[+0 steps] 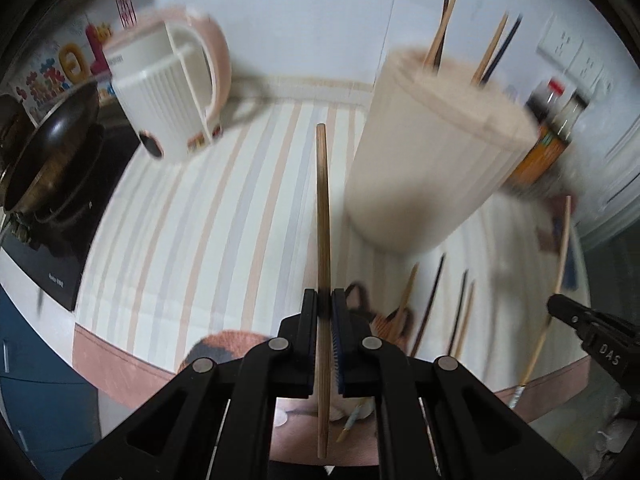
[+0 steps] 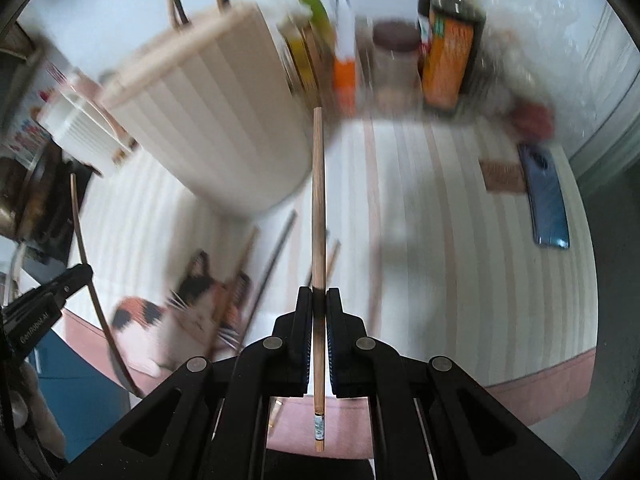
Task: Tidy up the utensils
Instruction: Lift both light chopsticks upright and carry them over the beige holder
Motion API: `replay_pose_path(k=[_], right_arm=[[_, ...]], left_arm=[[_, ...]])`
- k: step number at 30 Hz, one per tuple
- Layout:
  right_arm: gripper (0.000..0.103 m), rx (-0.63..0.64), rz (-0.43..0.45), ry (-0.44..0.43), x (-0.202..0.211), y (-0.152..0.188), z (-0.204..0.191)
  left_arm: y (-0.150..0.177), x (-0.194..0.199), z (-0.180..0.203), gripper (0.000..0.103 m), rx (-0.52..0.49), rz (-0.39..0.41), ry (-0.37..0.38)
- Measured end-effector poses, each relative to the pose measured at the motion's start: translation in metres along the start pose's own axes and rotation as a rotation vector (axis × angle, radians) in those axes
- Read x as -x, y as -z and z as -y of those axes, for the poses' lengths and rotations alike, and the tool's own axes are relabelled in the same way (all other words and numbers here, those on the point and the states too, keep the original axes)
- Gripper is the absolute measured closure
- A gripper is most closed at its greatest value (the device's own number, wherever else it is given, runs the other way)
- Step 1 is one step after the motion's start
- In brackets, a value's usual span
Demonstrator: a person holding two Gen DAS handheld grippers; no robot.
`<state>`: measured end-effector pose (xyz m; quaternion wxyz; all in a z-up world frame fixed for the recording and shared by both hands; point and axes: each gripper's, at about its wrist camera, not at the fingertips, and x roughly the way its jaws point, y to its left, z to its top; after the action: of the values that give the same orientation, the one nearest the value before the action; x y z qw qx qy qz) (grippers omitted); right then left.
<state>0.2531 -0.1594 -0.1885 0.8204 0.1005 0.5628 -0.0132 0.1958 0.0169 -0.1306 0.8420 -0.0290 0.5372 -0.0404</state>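
- Left gripper (image 1: 325,300): I have its jaws closed on a wooden chopstick (image 1: 322,220); the stick runs lengthwise between the pads, its far end pointing out over the striped tablecloth (image 1: 208,208), its near end hanging back below the jaws.
- Right gripper (image 2: 318,300): my jaws here are clamped on a second wooden chopstick (image 2: 318,200); it is held the same way, with a small printed band near its rear end; the same stick shows at the right edge of the left wrist view.
- Utensil holder (image 1: 432,152): cream, ribbed, cylindrical, with a tan rim; it stands on the cloth ahead of both grippers, to the right of my left stick and to the left of my right stick; blurred in both views.
- Chopsticks in holder (image 1: 490,50): several, some wooden and some dark, standing upright and leaning apart above the rim.
- Loose chopsticks (image 1: 430,304): a few wooden and dark sticks lying on the cloth in front of the holder, beside a cat-print mat (image 2: 188,308); exact count unclear through blur.
- Electric kettle (image 1: 168,92): white and pink, at the back left of the cloth.
- Wok (image 1: 48,140): dark, on a black cooktop at far left.
- Sauce bottles (image 2: 448,40): a cluster of bottles and jars at the back, right of the holder.
- Phone (image 2: 548,200): blue, lying flat at the right of the cloth.
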Motion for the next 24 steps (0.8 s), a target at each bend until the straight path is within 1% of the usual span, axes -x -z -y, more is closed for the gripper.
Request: replay_pose_path(k=[4,7,12,14,15,19,22,24], right_arm=[[0.096,0.006,0.083,-0.053,0.031,-0.021,-0.01],[0.096,0.011,0.146,-0.085,0.055,-0.038,-0.016],[0.096,0.016,0.248,-0.142,0.094,-0.067,-0.027],[0.096,0.011,0.306,-0.17,0.115,-0.084,-0.032],[0.096,0.009,0.322,-0.176,0.121,-0.091,-0.033],[0.096,-0.002,0.428,-0.188,0.144,-0.134,-0.04],[0.096,-0.026,0.485,-0.183,0.145,-0.162,-0.041],[0.096,-0.058,0.527,-0.18,0.141,-0.181,-0.041]], left_arm=[[-0.021,0.034,0.0,0.099,0.02,0.09,0.037],[-0.039,0.063,-0.001,0.099,0.048,0.158,0.083],[-0.077,0.111,0.001,0.099,0.086,0.269,0.18],[-0.091,0.125,0.004,0.099,0.09,0.306,0.205],[-0.1,0.131,0.006,0.099,0.093,0.325,0.219],[-0.135,0.14,0.014,0.099,0.103,0.386,0.223],[-0.166,0.132,0.022,0.099,0.111,0.44,0.194],[-0.181,0.122,0.027,0.099,0.116,0.455,0.183]])
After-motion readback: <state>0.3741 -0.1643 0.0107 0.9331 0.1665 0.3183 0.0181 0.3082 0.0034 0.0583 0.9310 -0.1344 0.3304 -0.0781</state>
